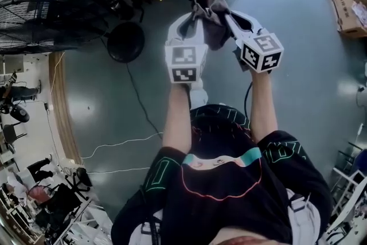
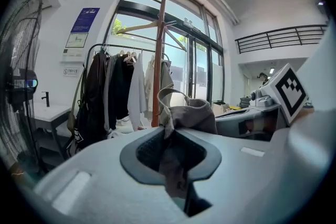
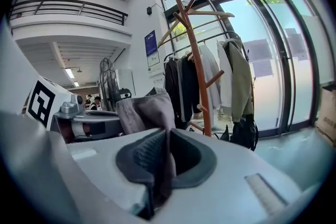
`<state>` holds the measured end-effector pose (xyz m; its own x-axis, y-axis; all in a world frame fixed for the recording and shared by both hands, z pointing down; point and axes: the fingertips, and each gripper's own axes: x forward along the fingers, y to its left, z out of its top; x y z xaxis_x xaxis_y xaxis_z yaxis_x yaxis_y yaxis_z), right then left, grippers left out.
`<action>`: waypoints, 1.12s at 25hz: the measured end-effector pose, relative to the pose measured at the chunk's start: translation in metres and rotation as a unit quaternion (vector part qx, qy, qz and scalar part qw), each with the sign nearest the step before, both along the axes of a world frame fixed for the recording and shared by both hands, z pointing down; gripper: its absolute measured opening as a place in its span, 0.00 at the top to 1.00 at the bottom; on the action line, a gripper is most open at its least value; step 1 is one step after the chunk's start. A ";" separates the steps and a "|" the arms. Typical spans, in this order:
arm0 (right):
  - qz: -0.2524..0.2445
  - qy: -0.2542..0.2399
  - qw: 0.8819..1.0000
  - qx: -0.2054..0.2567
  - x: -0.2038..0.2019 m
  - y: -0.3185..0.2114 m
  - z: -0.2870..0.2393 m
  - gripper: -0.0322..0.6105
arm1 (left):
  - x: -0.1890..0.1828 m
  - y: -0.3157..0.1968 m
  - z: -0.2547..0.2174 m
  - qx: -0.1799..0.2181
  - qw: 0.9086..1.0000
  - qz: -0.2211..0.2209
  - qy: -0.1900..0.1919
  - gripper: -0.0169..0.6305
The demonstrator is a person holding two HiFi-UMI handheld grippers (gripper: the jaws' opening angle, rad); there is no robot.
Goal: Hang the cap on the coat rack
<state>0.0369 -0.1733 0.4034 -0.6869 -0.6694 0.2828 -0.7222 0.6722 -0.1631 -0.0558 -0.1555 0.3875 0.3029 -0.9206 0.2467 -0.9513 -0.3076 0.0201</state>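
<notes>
— Place of the cap (image 1: 209, 15)?

— Up between the two grippers, in front of the person, high above the grey floor (image 1: 298, 66). Grey-brown cloth, crumpled, sagging a little between the tips.

— State of the left gripper (image 2: 174, 155)?

— Closed on the cap. Only a narrow gap, filled with a fold of the cloth, with the dark pads (image 2: 152, 149) pressing from both sides. Above the jaws, a bunch of cloth with a strap loop (image 2: 167, 96) standing up.

— And the right gripper (image 3: 164, 157)?

— Same: clamped on the cap. A thin fold squeezed between the ribbed pads, the rest rising above the jaws toward the other gripper.

— Position of one gripper to the other?

— Near each other, tips pointing forward and meeting at the cap, marker cubes (image 1: 186, 64) toward the person.

— And the coat rack (image 2: 159, 55)?

— Straight ahead of both grippers: a reddish-brown wooden pole with arms slanting upward. Apart from the cap, no contact.

— Around it?

— Behind, a rail (image 2: 121, 49) with hanging clothes (image 2: 118, 86), then glass doors (image 2: 202, 71). To the left, a standing fan (image 2: 21, 86). Far to the right in the head view, a cardboard box (image 1: 347, 0) on the floor.
</notes>
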 end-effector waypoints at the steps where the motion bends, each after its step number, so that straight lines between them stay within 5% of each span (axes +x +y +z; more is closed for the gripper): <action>1: 0.003 0.001 1.000 0.002 -0.002 -0.006 -0.001 0.90 | -0.002 -0.006 -0.001 0.003 1.000 0.005 -0.007 0.90; 5: 0.014 0.005 1.000 0.006 -0.009 -0.032 -0.006 0.90 | -0.006 -0.030 -0.012 0.032 0.995 0.036 -0.082 0.90; 16: 0.060 0.046 0.997 -0.012 0.007 -0.063 0.006 0.90 | 0.004 -0.083 0.004 0.017 0.996 0.085 -0.022 0.89; 28: 0.077 0.056 0.995 -0.042 0.038 -0.087 0.026 0.90 | 0.039 -0.120 0.024 -0.010 0.995 0.098 -0.026 0.89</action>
